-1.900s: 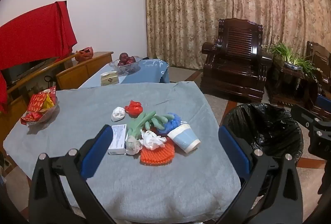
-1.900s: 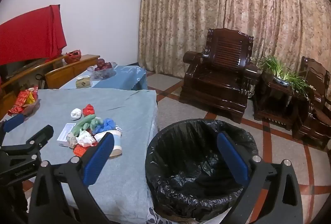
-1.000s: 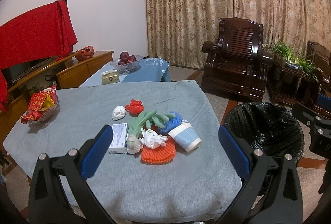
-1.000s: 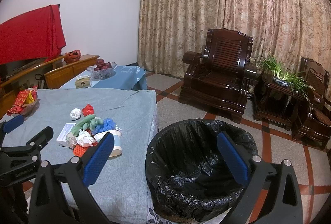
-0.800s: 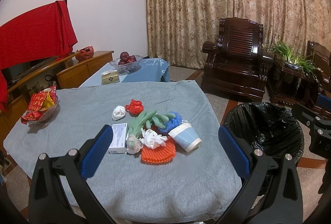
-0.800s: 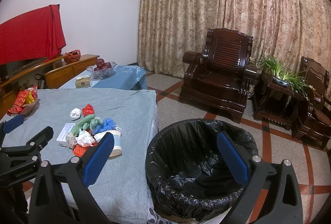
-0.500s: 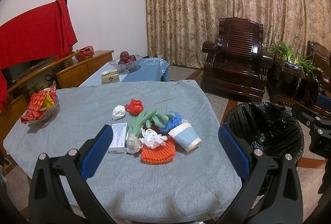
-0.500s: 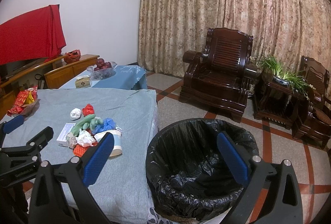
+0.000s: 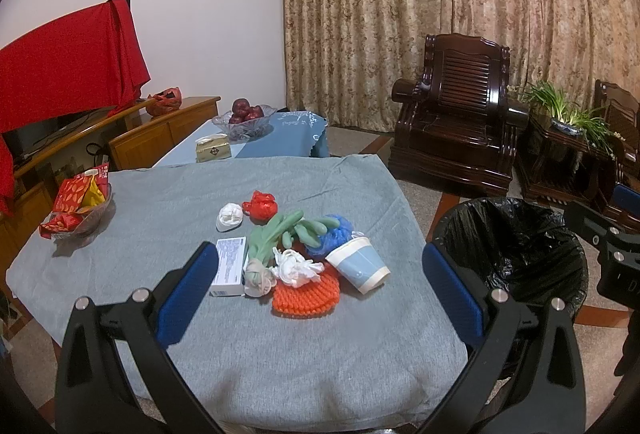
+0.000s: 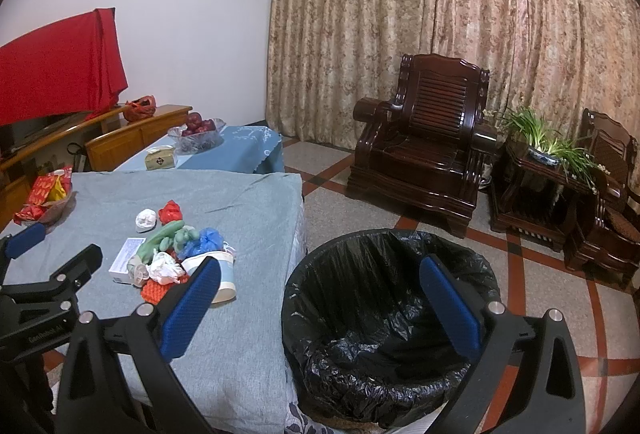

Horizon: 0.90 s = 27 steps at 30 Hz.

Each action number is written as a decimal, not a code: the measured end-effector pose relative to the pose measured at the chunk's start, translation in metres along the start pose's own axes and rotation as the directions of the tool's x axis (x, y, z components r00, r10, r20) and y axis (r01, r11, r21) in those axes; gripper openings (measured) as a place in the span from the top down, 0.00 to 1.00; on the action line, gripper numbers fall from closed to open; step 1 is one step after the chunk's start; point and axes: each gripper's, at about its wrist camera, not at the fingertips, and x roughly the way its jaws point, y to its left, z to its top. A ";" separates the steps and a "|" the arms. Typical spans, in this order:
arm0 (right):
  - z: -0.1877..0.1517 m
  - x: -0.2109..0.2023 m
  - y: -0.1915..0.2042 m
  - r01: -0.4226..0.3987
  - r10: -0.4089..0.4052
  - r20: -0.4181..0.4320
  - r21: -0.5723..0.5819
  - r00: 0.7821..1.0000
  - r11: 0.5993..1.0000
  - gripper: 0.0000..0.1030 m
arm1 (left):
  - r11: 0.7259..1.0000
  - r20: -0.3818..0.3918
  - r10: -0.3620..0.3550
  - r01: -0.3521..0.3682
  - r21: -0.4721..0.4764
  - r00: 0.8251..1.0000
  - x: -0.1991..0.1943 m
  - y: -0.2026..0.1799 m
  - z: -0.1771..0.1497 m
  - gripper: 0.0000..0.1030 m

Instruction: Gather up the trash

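- Left tool [image 9: 320,286]: released, blue pads wide apart, nothing between them, hanging above the near edge of the bench [image 9: 360,374], short of the trash pile.
- Right tool [image 10: 320,310]: also released and empty, poised over the black-lined bin [image 10: 392,314] on the floor just beside the bench; left pad nearly level with the bench corner.
- Trash all on the bench in one tight heap: paper cup [image 9: 358,268] tipped on its side, orange knitted piece [image 9: 306,298] under a crumpled white tissue [image 9: 296,266], green glove [image 9: 280,234] across a blue wad [image 9: 334,234], small carton [image 9: 230,266] at the left; white ball [image 9: 230,215] and red wad [image 9: 260,203] slightly apart behind.
- Risk of a multi-item pinch: pieces touching and overlapping, so a grab at the tissue likely to snag the glove or knitted piece and shed one on the way to the bin.
- Risk of the cup rolling: lying sideways near the bench's bin-side edge, likely to skate off or crush if squeezed across the rim.
- Risk of dragging the grey cloth: soft cover likely to bunch under a low pad and shift the whole heap.
- Risk of mistaken pickup: snack bowl [image 9: 76,209] on the far left corner probably not trash.
- Risk of the two tools colliding over the gap between bench and bin.
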 end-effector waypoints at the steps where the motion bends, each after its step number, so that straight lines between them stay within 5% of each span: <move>1: 0.000 0.000 0.000 0.000 0.000 0.001 -0.001 1.000 1.000 0.05 | 1.000 0.000 0.000 0.000 0.000 1.000 0.000 0.000 0.000 0.04; 27: -0.003 0.003 0.000 0.000 0.000 -0.003 -0.004 1.000 1.000 0.05 | 1.000 -0.002 -0.001 0.001 -0.002 1.000 0.000 0.000 0.000 0.04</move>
